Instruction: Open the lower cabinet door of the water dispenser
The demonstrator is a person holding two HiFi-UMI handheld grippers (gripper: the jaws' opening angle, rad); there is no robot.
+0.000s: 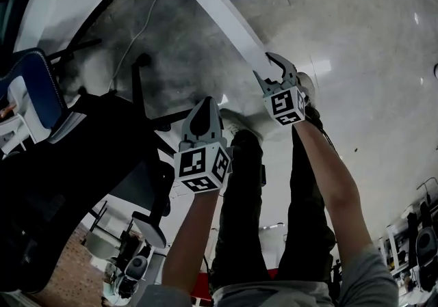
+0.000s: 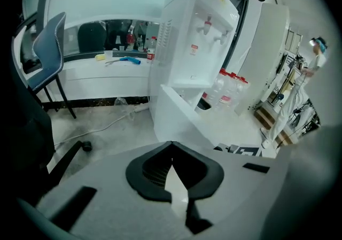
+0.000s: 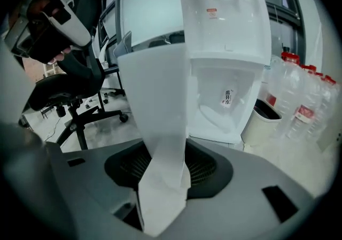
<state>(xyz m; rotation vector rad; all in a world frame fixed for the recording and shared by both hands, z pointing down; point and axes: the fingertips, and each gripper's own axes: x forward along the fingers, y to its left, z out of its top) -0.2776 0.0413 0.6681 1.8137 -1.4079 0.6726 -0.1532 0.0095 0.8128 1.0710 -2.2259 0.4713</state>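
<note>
The white water dispenser point(image 3: 224, 30) stands ahead, and its lower compartment point(image 3: 224, 110) shows open. Its lower cabinet door point(image 3: 155, 100) is swung out towards me. My right gripper point(image 3: 165, 151) is shut on the free edge of that door, with the panel running between its jaws. In the head view the door point(image 1: 226, 18) reaches down to the right gripper point(image 1: 274, 66). My left gripper point(image 1: 203, 102) hangs left of it, apart from the door, jaws together and holding nothing. In the left gripper view, that gripper point(image 2: 171, 148) points at the dispenser point(image 2: 197, 36) and the door point(image 2: 181, 113).
Several water bottles point(image 3: 299, 100) and a small bin point(image 3: 262, 121) stand right of the dispenser. A black office chair point(image 3: 75, 89) is at the left, a blue chair point(image 2: 45, 46) further off. A cable point(image 2: 101, 126) lies on the floor. A person point(image 2: 315, 57) stands far right.
</note>
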